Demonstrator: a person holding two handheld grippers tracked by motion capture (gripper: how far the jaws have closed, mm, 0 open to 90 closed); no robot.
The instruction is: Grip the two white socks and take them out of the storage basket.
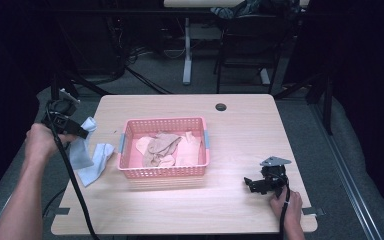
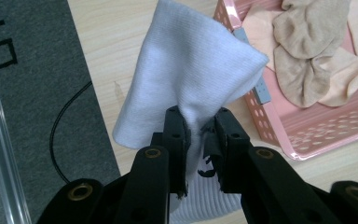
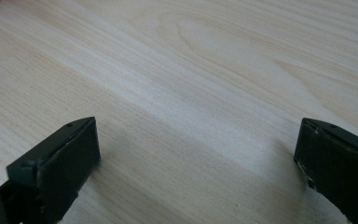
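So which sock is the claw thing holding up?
Find the pink basket in the middle of the table. Just left of it, the left gripper pinches a sock off the table. It is pale blue, unlike the beige socks in the basket, and its blue twin lies flat.

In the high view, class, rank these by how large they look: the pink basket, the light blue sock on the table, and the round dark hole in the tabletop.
1. Pink basket, clearly the largest.
2. Light blue sock on the table, beside the basket's left end.
3. Round dark hole, smallest; it lies farther from the camera, yet the gap is too wide for that to matter.
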